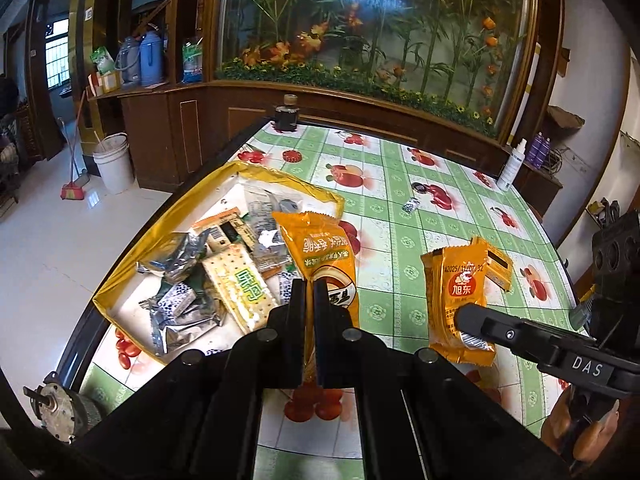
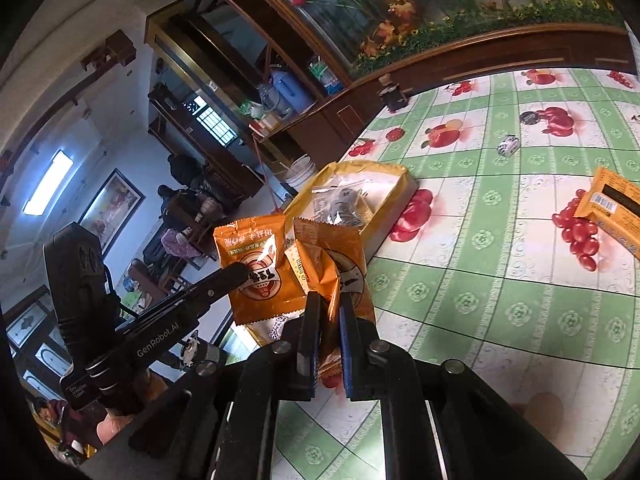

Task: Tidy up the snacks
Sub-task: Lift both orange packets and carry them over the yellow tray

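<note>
My left gripper is shut on the lower end of an orange snack packet, held upright above the table beside a gold-walled shallow box filled with several wrapped snacks. My right gripper is shut on a second, creased orange packet. In the left wrist view that packet hangs to the right with the right gripper at its bottom. The right wrist view shows the left gripper and its packet just left of mine, with the box behind them.
A third orange packet lies on the fruit-print tablecloth to the right. A small patterned sachet lies mid-table. A dark bottle and a white spray bottle stand at the far edge. The table's dark left edge runs just beside the box.
</note>
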Motion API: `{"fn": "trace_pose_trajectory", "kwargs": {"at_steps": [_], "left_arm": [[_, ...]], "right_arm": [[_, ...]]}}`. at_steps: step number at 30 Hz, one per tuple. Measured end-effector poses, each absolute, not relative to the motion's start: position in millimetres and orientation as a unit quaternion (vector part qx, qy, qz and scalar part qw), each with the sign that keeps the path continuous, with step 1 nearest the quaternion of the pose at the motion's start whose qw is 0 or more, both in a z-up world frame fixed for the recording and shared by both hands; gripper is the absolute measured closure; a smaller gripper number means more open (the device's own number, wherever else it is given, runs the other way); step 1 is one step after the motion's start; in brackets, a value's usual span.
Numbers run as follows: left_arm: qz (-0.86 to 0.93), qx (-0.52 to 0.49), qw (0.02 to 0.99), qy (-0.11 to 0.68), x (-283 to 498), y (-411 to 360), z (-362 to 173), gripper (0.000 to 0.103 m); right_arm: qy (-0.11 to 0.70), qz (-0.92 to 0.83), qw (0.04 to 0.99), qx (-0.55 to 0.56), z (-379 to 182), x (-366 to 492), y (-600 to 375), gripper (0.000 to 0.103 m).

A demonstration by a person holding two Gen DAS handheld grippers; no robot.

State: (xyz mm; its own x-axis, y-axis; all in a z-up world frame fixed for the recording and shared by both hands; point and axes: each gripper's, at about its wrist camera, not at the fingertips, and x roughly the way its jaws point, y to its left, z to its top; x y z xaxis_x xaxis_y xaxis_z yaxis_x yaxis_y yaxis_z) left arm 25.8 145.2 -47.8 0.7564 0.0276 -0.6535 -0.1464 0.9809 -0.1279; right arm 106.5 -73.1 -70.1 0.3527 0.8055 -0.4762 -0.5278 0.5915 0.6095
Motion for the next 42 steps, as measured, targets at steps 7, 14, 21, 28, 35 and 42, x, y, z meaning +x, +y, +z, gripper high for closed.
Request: {"fn": "trace_pose_trajectory", "kwargs": {"at_steps": [7, 14, 21, 28, 35, 42], "left_arm": [[0.063, -0.099, 0.932, 0.342, 20.4, 167.1, -48.6, 0.102], [0.074, -0.112, 0.931, 0.341, 20.4, 186.1, -52.0, 0.102], [0.08, -0.118, 0.928, 0.343, 24.3, 198.0, -56.0, 0.102], [0.091, -0.118, 0.926, 0.346, 26.5, 210.2, -59.8, 0.102], [0.096, -0.123, 0.922, 0.355, 35.4, 217.5, -66.6, 0.102], [0.101, -0.122, 0.918, 0.362, 46.3, 221.9, -72.8, 0.102]], "right_arm": [[0.389, 0.421, 0.8, 0.178, -68.0, 109.0, -52.4, 0.095], [0.391, 0.425, 0.797, 0.175, -67.5, 110.7, -30.3, 0.095], [0.387, 0.418, 0.802, 0.18, -70.2, 128.1, -10.4, 0.095], [0.389, 0.424, 0.796, 0.188, -70.4, 145.5, 7.0, 0.095], [0.39, 0.426, 0.792, 0.197, -74.5, 169.2, 21.7, 0.095], [0.399, 0.427, 0.786, 0.204, -79.3, 193.2, 39.6, 0.095]]}}
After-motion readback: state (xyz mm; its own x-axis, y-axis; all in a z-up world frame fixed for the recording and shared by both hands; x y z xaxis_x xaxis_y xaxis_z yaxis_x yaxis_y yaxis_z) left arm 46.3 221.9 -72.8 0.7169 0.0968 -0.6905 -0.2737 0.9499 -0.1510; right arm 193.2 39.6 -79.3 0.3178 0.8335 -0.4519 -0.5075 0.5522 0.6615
